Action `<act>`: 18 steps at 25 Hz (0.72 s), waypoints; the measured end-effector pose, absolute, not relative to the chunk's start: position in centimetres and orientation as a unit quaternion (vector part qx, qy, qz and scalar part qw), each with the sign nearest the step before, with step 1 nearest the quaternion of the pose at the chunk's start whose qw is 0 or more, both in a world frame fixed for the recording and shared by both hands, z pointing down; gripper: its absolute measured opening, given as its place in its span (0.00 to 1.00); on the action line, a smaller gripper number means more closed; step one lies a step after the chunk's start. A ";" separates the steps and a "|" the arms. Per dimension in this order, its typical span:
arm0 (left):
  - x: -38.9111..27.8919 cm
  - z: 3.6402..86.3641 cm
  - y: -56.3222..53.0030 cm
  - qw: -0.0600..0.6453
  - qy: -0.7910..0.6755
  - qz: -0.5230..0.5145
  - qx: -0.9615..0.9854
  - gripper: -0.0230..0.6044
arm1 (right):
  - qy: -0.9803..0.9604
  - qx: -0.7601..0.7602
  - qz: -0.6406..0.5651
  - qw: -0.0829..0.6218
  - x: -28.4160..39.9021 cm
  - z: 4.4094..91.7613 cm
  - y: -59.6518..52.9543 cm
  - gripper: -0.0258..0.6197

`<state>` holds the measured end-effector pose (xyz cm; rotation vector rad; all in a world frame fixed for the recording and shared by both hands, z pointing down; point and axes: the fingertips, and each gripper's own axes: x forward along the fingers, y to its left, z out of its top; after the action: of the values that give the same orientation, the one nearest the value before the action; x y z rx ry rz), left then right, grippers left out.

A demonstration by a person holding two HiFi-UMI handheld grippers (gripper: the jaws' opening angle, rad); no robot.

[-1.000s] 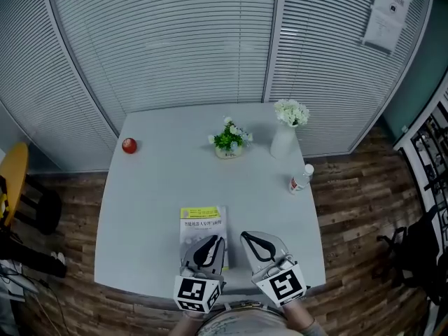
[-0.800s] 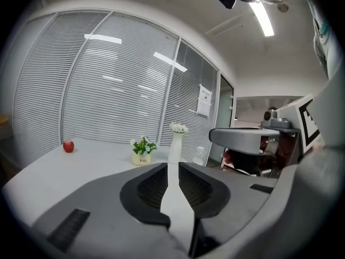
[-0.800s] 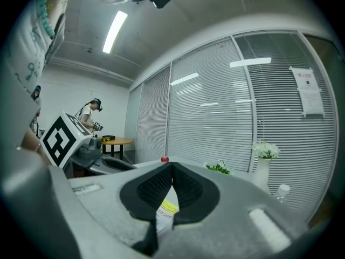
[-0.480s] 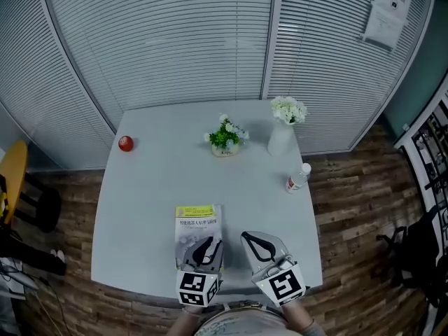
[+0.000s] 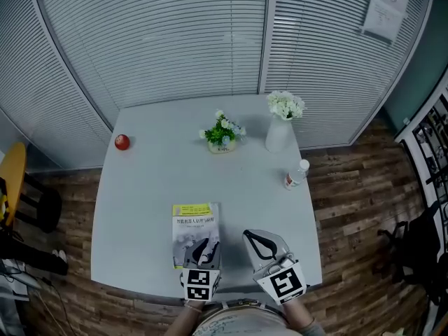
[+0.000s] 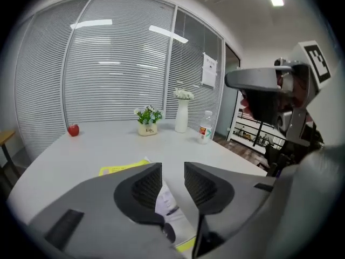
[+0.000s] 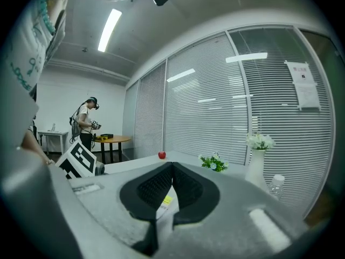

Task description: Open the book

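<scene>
The fingers [image 6: 144, 183] of the left gripper [image 6: 173, 172] are parted, having just been opening, and nothing is clamped between them. Through their gap the near end of the book [image 5: 194, 224] is seen below. The fingers [image 7: 153, 188] of the right gripper [image 7: 172, 166] are closed tip to tip with nothing held, and that gripper is held just to the right of the book, near the front edge of the bench [image 5: 147, 187].

The book lies shut and flat, left of centre, cover upward. A yellow band with print crosses its far end and a title line is printed below it, but neither can be read.

Farther off are set a red apple [image 5: 122, 142], a small potted plant [image 5: 222, 133], a white vase [image 5: 278, 133] of white flowers and a plastic bottle [image 5: 295, 175] with a red label. A notice [image 5: 388, 5] is hung on the blinds, and its writing is too small to be read.
</scene>
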<state>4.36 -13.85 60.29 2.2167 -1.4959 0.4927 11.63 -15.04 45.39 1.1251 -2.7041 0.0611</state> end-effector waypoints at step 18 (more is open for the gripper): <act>4.8 68.5 -14.0 0.223 -0.518 0.294 0.772 0.26 | -0.917 0.379 0.034 0.119 11.7 46.9 -15.3 0.04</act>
<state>4.84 -13.96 68.49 2.1312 -1.4296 0.8131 11.72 -15.27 46.88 1.1075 -2.6821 0.1006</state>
